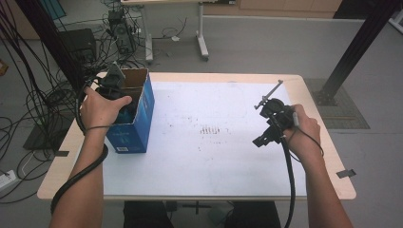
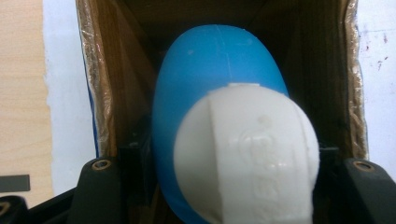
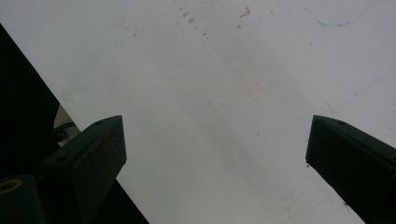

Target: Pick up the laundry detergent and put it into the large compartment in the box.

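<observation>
The left gripper (image 2: 219,186) has its 2 jaws clamped on 1 blue bottle with a white cap (image 2: 247,154), held inside the open top of 1 blue cardboard box (image 1: 135,111) at the surface's left edge. The right gripper (image 3: 215,154) hovers over the white surface (image 1: 214,156), its 2 jaws wide apart with nothing between them

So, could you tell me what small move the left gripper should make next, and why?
Probably lower it a little further, then let go. The left gripper is shut on the blue and white bottle, which already hangs inside the open blue box, while the right gripper is open over the table.
</observation>
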A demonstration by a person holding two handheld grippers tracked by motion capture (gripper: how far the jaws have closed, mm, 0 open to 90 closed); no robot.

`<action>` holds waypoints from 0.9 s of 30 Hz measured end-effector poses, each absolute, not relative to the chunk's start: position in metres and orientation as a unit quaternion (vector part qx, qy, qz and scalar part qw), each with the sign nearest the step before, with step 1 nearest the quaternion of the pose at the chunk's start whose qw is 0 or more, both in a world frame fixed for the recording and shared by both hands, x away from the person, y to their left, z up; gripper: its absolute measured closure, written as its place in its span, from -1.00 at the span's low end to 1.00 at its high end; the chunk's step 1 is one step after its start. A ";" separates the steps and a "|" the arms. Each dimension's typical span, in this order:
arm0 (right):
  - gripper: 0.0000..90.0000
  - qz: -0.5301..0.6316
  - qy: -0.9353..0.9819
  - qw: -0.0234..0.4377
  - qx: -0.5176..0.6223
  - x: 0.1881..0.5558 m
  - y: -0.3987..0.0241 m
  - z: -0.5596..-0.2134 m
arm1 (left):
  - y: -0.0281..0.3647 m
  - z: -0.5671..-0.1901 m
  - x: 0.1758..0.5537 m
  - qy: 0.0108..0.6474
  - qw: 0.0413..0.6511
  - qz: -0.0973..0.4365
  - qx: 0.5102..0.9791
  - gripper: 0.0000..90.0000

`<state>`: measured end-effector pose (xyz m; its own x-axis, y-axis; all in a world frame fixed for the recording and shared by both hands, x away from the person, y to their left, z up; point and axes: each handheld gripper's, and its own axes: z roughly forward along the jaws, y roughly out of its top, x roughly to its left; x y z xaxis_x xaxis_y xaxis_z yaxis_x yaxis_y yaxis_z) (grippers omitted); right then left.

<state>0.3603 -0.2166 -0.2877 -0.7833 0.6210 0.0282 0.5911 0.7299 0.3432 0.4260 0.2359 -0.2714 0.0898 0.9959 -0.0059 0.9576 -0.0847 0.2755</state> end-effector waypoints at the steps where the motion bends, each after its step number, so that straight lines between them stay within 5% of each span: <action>1: -0.89 0.170 0.929 0.046 0.326 0.360 -0.216 -0.288 | 0.236 -0.271 0.426 0.668 0.104 0.092 0.731 -0.16; 27: -0.89 0.169 0.929 0.045 0.327 0.360 -0.217 -0.288 | 0.237 -0.272 0.424 0.674 0.107 0.094 0.725 -0.16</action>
